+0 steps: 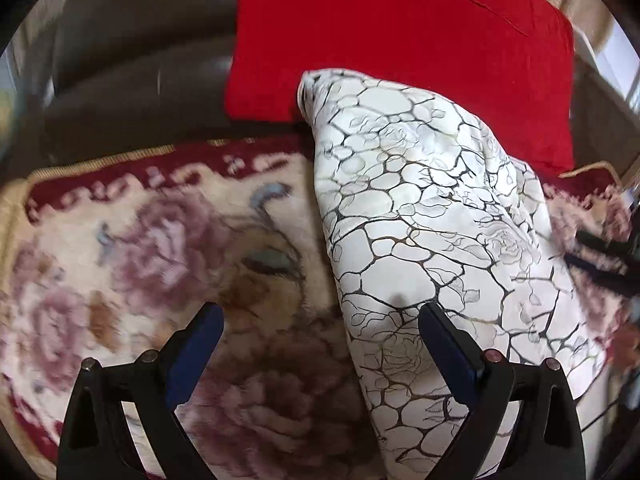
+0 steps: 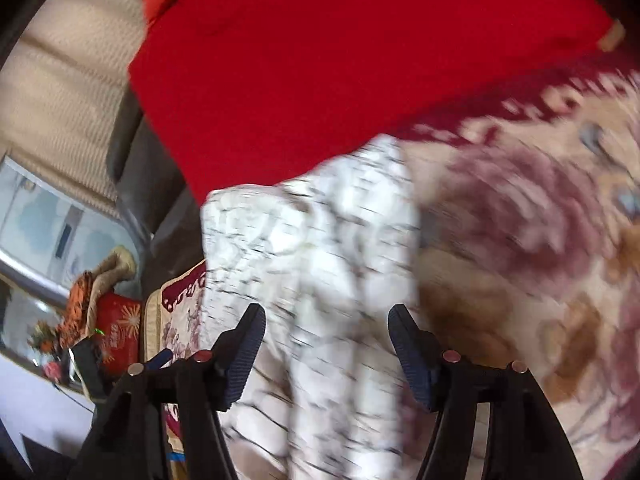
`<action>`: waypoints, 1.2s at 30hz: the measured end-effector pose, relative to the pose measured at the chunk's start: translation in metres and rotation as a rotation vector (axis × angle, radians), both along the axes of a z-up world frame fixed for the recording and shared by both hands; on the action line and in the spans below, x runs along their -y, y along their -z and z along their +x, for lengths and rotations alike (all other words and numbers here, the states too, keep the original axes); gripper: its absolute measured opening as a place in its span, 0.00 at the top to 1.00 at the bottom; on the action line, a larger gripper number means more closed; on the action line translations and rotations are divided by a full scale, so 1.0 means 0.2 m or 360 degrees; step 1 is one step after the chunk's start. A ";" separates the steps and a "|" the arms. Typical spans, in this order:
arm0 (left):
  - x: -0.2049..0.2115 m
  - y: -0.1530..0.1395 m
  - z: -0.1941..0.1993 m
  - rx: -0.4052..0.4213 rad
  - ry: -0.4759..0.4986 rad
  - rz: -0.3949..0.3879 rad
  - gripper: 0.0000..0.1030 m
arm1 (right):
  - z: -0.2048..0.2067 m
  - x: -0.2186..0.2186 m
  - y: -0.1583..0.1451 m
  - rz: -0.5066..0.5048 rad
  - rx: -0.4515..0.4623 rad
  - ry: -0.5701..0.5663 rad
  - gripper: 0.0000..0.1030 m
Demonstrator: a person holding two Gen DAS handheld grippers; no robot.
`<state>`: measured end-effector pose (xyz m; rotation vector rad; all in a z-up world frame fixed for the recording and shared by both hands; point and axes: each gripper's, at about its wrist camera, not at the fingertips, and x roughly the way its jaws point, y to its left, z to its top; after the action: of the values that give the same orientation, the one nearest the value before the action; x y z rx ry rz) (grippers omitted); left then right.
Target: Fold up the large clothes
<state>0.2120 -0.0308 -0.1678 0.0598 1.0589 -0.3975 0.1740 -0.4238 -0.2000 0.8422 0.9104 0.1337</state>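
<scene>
Both grippers hang with jaws apart and nothing held. Left gripper (image 1: 320, 320) straddles the near left edge of the white garment with a black crackle print (image 1: 420, 216), which lies as a long folded strip on the floral blanket (image 1: 140, 240), running away toward the red cushion (image 1: 380, 32). Right gripper (image 2: 326, 320) sits over the strip's near end too, though its view is blurred. Either hand seems placed to reach that end.

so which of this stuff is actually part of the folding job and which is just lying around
Part of the job:
- white patterned garment, folded into a long bundle
- left gripper, open
- right gripper, open above the garment

Just lying about:
- red cushion
- floral blanket underneath
- dark sofa back
</scene>
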 end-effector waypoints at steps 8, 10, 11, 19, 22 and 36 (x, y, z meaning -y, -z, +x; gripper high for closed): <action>0.04 0.14 0.09 -0.0279 0.0120 -0.0308 0.05 | 0.01 0.00 0.16 0.0213 0.0045 -0.0062 0.31; 0.05 0.16 0.10 -0.0335 0.0154 -0.0398 0.05 | 0.02 -0.03 0.14 0.0226 0.0109 -0.0089 0.24; 0.06 0.18 0.11 -0.0362 0.0158 -0.0439 0.05 | 0.04 -0.06 0.13 0.0223 0.0135 -0.0113 0.24; 0.21 0.26 0.12 -0.0450 0.0243 -0.0516 0.05 | 0.19 -0.29 0.20 0.0197 0.0121 -0.0247 0.26; 0.21 0.26 0.12 -0.0432 0.0229 -0.0526 0.07 | 0.19 -0.34 0.20 0.0150 0.0145 -0.0246 0.36; 0.23 0.04 -0.07 -0.0170 0.0299 -0.0380 0.58 | 0.12 -0.63 -0.08 -0.0103 0.0258 -0.0366 0.60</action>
<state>0.1987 -0.0767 -0.1763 -0.0761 1.1078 -0.7010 0.1972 -0.2974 -0.1838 0.6548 0.8516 0.3654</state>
